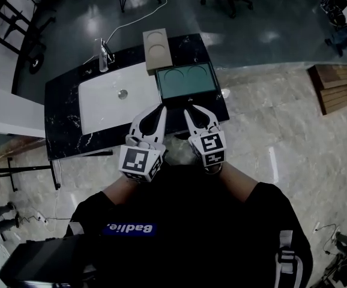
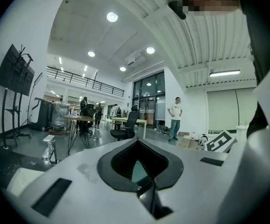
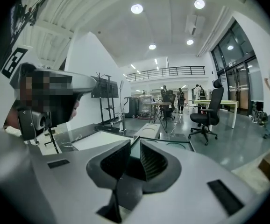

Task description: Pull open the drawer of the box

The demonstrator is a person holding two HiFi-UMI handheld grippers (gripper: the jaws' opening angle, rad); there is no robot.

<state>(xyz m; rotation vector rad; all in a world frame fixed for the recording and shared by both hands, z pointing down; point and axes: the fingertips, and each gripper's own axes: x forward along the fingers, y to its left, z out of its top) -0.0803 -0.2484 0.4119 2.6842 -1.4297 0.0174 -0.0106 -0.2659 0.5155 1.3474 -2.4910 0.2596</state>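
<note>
The box [image 1: 185, 81], with a green top bearing two ring marks, stands on the black countertop [image 1: 62, 125] directly right of the white sink [image 1: 101, 110], touching its edge. A beige tray [image 1: 157, 48] lies at the sink's far right corner. The left gripper [image 1: 160, 109] is held near the sink's near right corner, jaw tips together, holding nothing. The right gripper [image 1: 194, 108] is right of the sink at the box's front face, jaws slightly apart and empty.
</note>
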